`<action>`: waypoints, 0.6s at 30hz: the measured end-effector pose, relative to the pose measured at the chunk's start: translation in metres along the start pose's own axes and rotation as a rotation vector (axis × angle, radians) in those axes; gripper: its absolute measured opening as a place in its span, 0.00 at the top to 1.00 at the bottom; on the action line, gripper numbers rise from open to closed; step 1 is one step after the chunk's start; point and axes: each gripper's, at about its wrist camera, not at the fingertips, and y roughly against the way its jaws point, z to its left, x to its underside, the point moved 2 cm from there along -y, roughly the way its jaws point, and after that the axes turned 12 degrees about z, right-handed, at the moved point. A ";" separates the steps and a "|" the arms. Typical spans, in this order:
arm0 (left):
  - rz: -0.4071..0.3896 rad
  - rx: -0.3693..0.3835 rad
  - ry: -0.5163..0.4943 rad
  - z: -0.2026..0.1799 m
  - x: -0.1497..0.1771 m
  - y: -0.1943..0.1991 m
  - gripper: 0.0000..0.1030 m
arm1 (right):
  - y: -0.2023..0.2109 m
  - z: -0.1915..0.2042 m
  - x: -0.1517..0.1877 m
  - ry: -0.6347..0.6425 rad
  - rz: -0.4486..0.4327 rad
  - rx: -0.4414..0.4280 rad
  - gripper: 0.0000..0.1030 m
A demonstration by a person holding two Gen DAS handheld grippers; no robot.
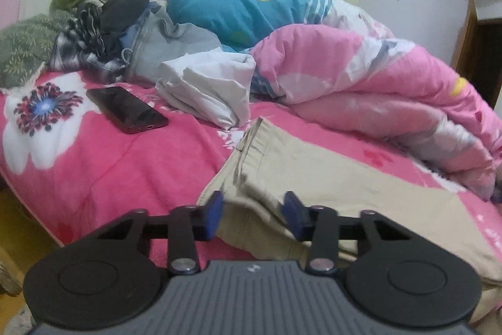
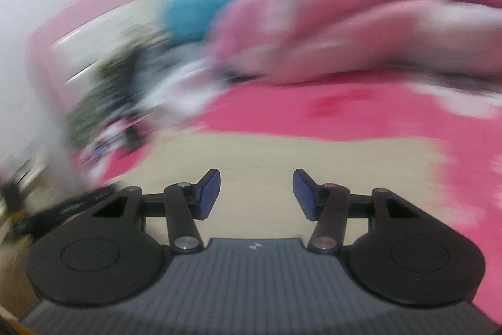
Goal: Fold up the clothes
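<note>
beige trousers [image 1: 329, 178] flat on fuzzy pink bedsheet [image 1: 125, 165], waistband edge toward white cloth [image 1: 207, 90] | left gripper [image 1: 252, 217] jaws apart over trouser edge | right gripper [image 2: 256, 193] jaws apart above trousers, view blurred | glossy phone [image 1: 125, 109] well apart
</note>
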 end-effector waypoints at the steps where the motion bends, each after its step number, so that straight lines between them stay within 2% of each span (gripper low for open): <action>1: 0.006 0.003 0.006 0.000 0.000 -0.002 0.74 | 0.021 -0.022 0.004 -0.059 -0.024 0.054 0.51; 4: 0.007 0.014 0.022 0.000 -0.001 -0.004 0.85 | 0.084 -0.074 0.026 -0.220 -0.105 0.186 0.52; 7: 0.022 -0.001 0.049 -0.001 -0.002 -0.006 0.85 | 0.124 -0.104 0.053 -0.339 -0.154 0.216 0.51; 9: 0.038 -0.004 0.067 0.002 -0.001 -0.009 0.82 | 0.120 -0.119 0.069 -0.416 -0.136 0.161 0.51; 11: 0.047 0.005 0.110 0.009 0.000 -0.008 0.72 | 0.107 -0.134 0.082 -0.493 -0.099 0.083 0.50; 14: 0.038 0.030 0.241 0.027 0.002 0.005 0.46 | 0.062 -0.152 0.088 -0.592 0.004 -0.064 0.49; 15: 0.041 0.050 0.287 0.033 0.004 0.008 0.34 | 0.045 -0.157 0.088 -0.612 0.034 -0.107 0.47; 16: 0.053 0.085 0.323 0.036 0.006 0.010 0.28 | 0.030 -0.160 0.087 -0.620 0.060 -0.147 0.45; 18: 0.094 0.160 0.370 0.036 0.014 0.010 0.21 | 0.006 -0.166 0.085 -0.646 0.128 -0.215 0.43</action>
